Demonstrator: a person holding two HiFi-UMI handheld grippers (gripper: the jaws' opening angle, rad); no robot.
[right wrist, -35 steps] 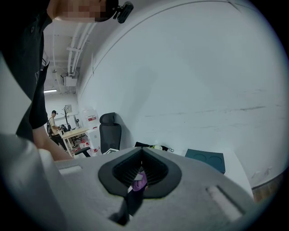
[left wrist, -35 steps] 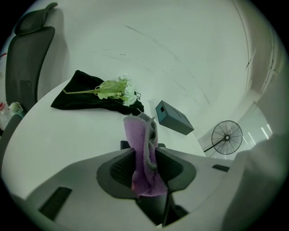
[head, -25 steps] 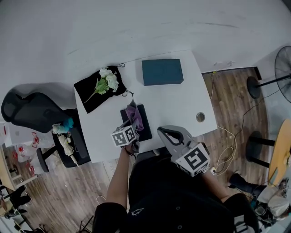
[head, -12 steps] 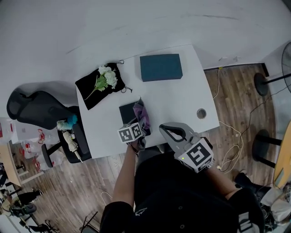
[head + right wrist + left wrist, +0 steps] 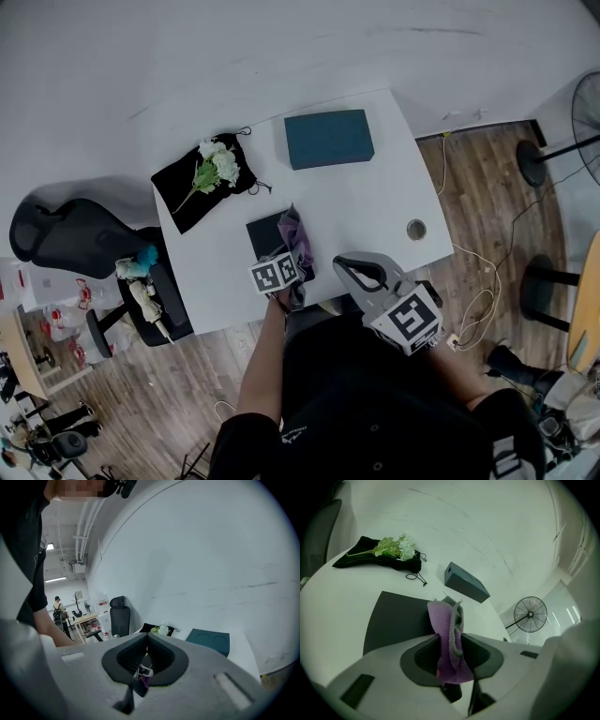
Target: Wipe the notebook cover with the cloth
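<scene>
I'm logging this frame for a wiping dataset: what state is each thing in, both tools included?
Left tool: shut on the cloth.
Right tool: shut, nothing between its jaws.
Cloth: bunched, sticking out past the jaws over the notebook.
Notebook: closed, flat on the table.
Teal box: closed.
Flowers: lying on the black pouch.
Black pouch: lying flat.

One notebook (image 5: 263, 232), one purple cloth (image 5: 294, 234), one teal box (image 5: 328, 139), one black pouch (image 5: 178, 189), one flower bunch (image 5: 217, 167) on the tabletop (image 5: 366, 211).
</scene>
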